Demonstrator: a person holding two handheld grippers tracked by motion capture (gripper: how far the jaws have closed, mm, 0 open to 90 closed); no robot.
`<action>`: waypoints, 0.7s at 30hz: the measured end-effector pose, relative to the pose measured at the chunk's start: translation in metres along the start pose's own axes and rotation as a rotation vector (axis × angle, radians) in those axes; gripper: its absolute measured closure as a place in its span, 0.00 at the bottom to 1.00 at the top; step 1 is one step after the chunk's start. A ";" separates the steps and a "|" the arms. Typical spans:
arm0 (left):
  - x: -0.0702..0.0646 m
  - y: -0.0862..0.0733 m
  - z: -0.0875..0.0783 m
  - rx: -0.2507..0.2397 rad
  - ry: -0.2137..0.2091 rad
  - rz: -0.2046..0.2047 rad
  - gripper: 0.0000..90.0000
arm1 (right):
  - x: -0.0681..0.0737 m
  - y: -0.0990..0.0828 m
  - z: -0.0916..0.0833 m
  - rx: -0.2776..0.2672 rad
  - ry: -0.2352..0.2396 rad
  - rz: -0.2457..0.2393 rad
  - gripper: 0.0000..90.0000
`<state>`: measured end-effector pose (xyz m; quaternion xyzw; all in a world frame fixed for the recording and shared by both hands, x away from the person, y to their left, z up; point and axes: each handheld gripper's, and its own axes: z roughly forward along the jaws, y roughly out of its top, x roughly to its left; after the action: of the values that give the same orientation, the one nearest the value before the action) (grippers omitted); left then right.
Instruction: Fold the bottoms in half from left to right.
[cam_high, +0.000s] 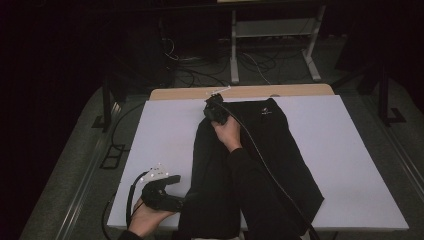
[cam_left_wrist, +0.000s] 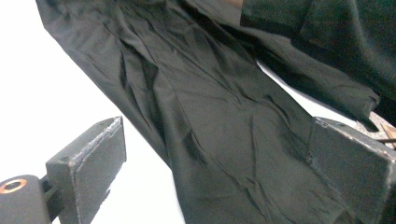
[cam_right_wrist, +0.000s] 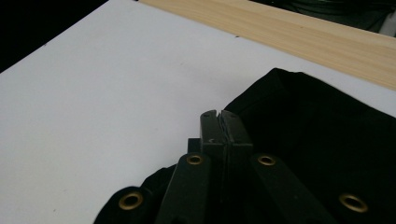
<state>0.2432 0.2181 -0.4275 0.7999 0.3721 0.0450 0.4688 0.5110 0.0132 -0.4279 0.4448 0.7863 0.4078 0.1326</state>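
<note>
Looks like a folding job on a black garment (cam_high: 270, 150), which lies spread across the middle of the white tabletop (cam_high: 360, 165), its far edge close to the bare wooden strip (cam_high: 300, 91) at the back; we're mid-fold, I'd say. The right tool (cam_high: 214, 109) sits at the far-left corner of the cloth with its jaws pressed together; in the right gripper view the jaw tips (cam_right_wrist: 219, 122) meet flat right at the garment's edge (cam_right_wrist: 327, 140), and I honestly can't tell whether a thin bit of fabric is pinched in there or nothing at all. The left tool (cam_high: 172, 186) waits at the near-left, just beside the hem, jaws spread wide; in the left gripper view the garment (cam_left_wrist: 219, 130) runs across between the two pads (cam_left_wrist: 88, 163) without either one pressing on it.

My guess at the next move: the left tool needs to slide onto the near edge and close on one layer only; then both hands lift together and carry that side over evenly, otherwise the cloth will bunch.
</note>
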 end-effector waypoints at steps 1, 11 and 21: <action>0.000 0.000 0.000 0.007 -0.001 0.005 0.06 | 0.002 0.000 0.000 0.001 -0.003 -0.013 0.98; 0.003 -0.008 -0.004 0.084 -0.064 -0.037 0.08 | 0.010 0.000 -0.001 -0.002 0.002 -0.018 0.97; 0.013 -0.015 -0.006 0.129 -0.115 -0.056 0.17 | 0.009 0.003 -0.008 -0.027 0.010 -0.020 0.97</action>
<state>0.2412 0.2352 -0.4396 0.8189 0.3690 -0.0383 0.4379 0.5031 0.0167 -0.4188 0.4331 0.7858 0.4192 0.1384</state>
